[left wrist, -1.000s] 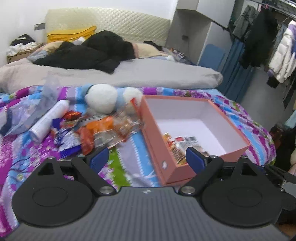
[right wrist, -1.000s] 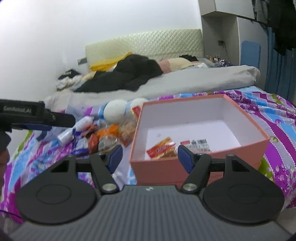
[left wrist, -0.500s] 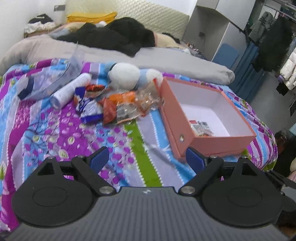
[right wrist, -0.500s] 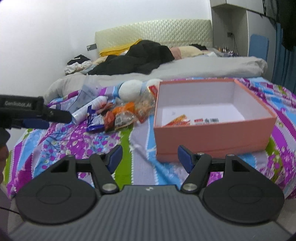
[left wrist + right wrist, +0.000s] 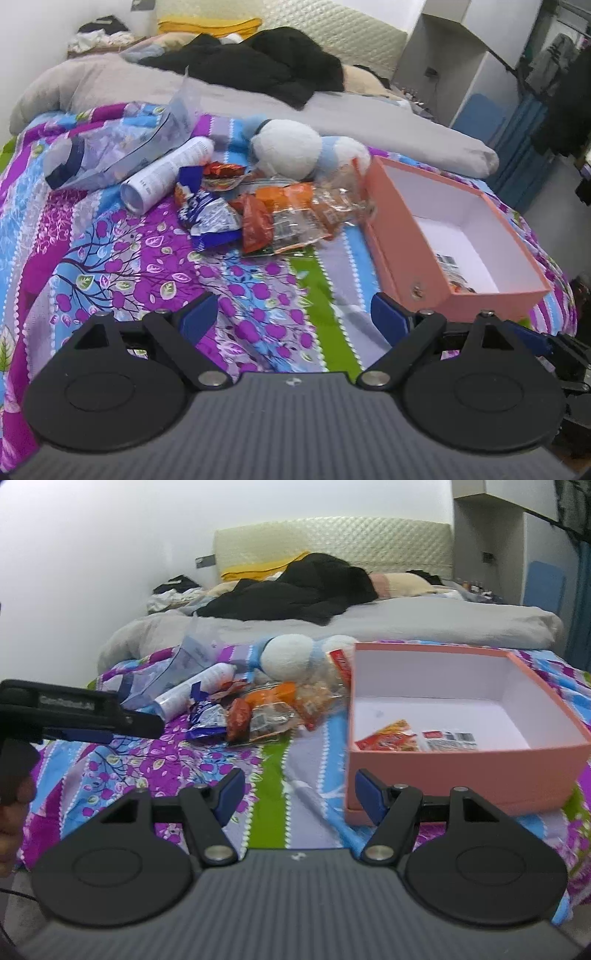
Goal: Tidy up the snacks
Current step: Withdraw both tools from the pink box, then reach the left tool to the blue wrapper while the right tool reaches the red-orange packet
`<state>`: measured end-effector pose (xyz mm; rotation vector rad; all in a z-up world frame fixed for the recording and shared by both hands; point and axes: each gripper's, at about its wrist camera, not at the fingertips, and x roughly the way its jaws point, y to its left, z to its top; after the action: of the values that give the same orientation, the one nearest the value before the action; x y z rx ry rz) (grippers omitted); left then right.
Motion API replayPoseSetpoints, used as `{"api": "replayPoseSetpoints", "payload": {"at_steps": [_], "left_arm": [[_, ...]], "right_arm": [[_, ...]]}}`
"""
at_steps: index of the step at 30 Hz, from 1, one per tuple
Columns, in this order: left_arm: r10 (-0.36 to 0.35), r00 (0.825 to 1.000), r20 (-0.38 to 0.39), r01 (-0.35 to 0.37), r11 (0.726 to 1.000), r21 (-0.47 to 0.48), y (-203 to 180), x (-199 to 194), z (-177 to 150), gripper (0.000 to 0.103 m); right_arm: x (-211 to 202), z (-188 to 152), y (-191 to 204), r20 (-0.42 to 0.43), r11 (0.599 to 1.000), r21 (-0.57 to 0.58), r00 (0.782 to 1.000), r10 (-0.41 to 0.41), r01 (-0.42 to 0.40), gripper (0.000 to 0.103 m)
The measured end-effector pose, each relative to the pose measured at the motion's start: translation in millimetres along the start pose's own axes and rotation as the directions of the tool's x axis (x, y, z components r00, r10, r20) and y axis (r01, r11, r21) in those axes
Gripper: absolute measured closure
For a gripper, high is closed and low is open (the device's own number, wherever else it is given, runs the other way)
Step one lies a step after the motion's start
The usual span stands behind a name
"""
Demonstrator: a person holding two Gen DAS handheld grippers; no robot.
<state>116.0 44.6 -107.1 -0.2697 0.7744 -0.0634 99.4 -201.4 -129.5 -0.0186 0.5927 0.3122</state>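
A heap of snack packets [image 5: 269,210] [image 5: 266,710] lies on the patterned bedspread, with a blue-and-white packet [image 5: 210,218] at its left edge. To the right stands a pink open box [image 5: 391,221] [image 5: 458,768] with a few packets [image 5: 391,736] on its white floor. My left gripper [image 5: 291,317] is open and empty above the bedspread, short of the heap. My right gripper [image 5: 299,794] is open too, nothing between its fingers, near the box's front left corner. The left gripper's body [image 5: 74,709] shows at the left of the right wrist view.
A white tube [image 5: 166,173], a clear plastic bag [image 5: 122,147] and a white-and-blue plush toy [image 5: 295,151] lie behind the heap. Grey bedding and dark clothes [image 5: 258,66] cover the far part of the bed. A wardrobe and hanging clothes stand at the right.
Both grippers have drawn back from the box and sunk; more bedspread now shows in front of them. The left one has swung left toward the heap. Their jaws stand as before.
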Motion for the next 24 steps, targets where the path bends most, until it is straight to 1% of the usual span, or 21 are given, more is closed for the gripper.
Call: {"api": "replayPoseSetpoints", "payload": {"at_steps": [6, 12, 18, 19, 24], "left_arm": [[0.04, 0.999, -0.012, -0.04, 0.998, -0.042, 33.7, 43.2, 8.3, 0.011], [0.065, 0.998, 0.01, -0.064, 0.993, -0.101, 72.2, 86.8, 20.5, 0.011], [0.05, 0.999, 0.013, -0.047, 0.987, -0.152, 99.8, 131.9, 32.4, 0.012], [0.045, 0.999, 0.009, -0.043, 0.987, -0.157, 101.9, 138.7, 33.8, 0.012], [0.023, 1.0, -0.007, -0.023, 0.987, -0.158, 114.9, 174.9, 41.4, 0.013]], "right_arm": [[45.4, 7.4, 12.1, -0.036, 0.998, -0.046, 0.999, 0.036, -0.038, 0.036], [101.6, 13.2, 27.2, -0.067, 0.992, -0.086, 0.994, 0.089, -0.094, 0.036], [161.0, 21.6, 41.5, -0.08, 0.983, -0.109, 0.987, 0.142, -0.15, 0.038], [168.2, 22.6, 43.5, -0.083, 0.981, -0.115, 0.985, 0.148, -0.157, 0.039], [208.0, 27.5, 54.6, -0.088, 0.973, -0.128, 0.98, 0.181, -0.191, 0.04]]}}
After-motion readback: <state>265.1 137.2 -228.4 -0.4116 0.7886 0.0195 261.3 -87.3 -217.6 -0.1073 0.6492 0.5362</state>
